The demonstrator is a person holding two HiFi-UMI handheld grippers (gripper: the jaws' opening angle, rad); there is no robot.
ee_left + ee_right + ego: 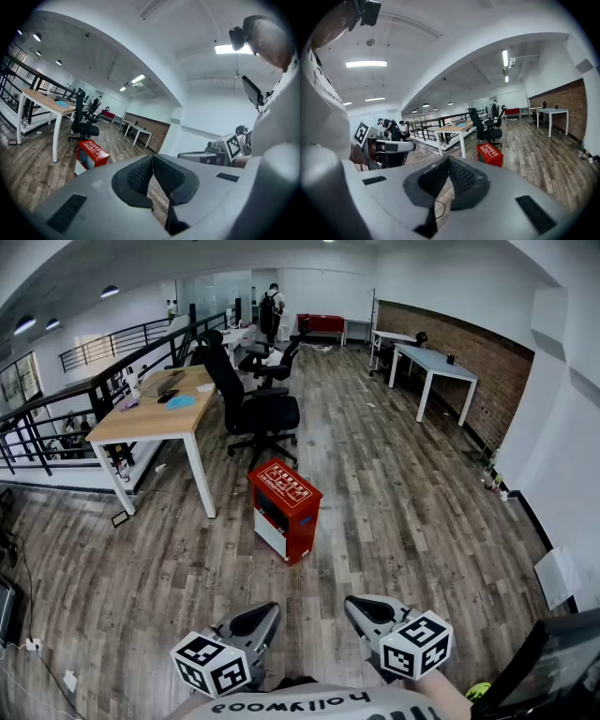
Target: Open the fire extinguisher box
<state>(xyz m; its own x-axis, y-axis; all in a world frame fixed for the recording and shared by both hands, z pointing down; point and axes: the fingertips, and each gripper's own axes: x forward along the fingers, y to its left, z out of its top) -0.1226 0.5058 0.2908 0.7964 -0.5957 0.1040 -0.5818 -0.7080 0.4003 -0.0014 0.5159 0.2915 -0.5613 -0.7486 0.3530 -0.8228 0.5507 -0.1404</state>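
The red fire extinguisher box point(284, 507) stands on the wooden floor, a white panel on its side and a printed label on top. It is closed as far as I can see. Both grippers hang low near the person's body, well short of the box. My left gripper point(271, 611) is shut with nothing between its pads; in the left gripper view its tips point(153, 156) meet and the box point(92, 152) lies far ahead to the left. My right gripper point(354, 604) is shut and empty too; its tips point(448, 158) touch, with the box point(490, 154) ahead to the right.
A wooden desk point(159, 404) with white legs and a black office chair point(255, 411) stand just behind the box. White tables point(436, 367) line the brick wall at right. A black railing point(56, 418) runs along the left. A person point(272, 310) stands far back.
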